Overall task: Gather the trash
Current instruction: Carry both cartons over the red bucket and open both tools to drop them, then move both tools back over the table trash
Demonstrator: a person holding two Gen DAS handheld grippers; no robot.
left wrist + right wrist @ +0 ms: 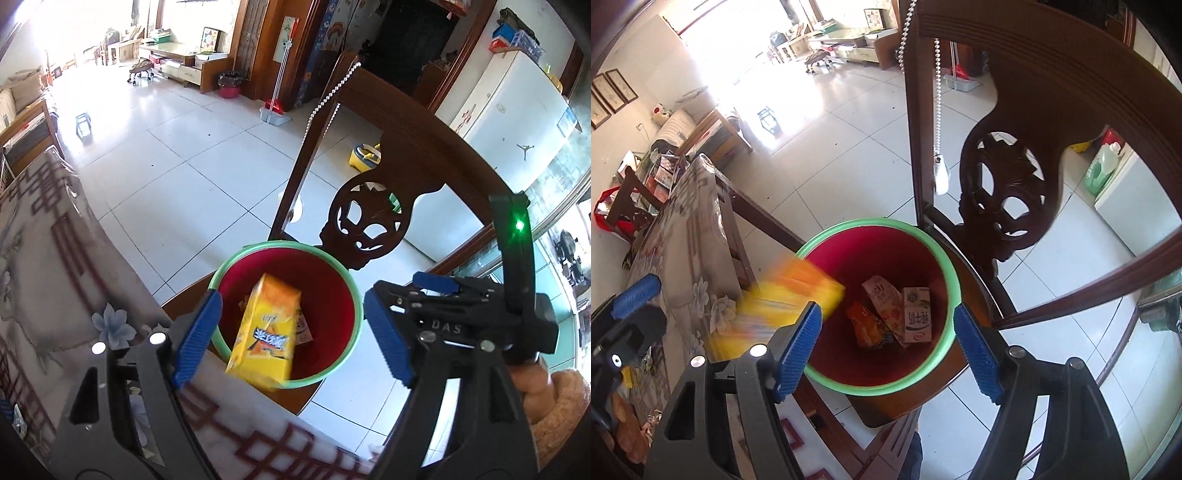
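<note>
Both claws are apart and grip nothing. The left claw point(291, 336) hangs over the red bin point(334, 273), which stands on a chair seat point(964, 354) just beside the table's point(55, 258) edge. The yellow box point(264, 328) sits free between the left claw's pads, over the bin's near rim and apparently dropping in, though its blur in the right view leaves that unsure. The right claw point(886, 350) also hovers over the bin, where wrappers point(886, 314) already lie. To finish well, keep both claws wide and clear of the rim until the box settles, then return to the table for more trash.
</note>
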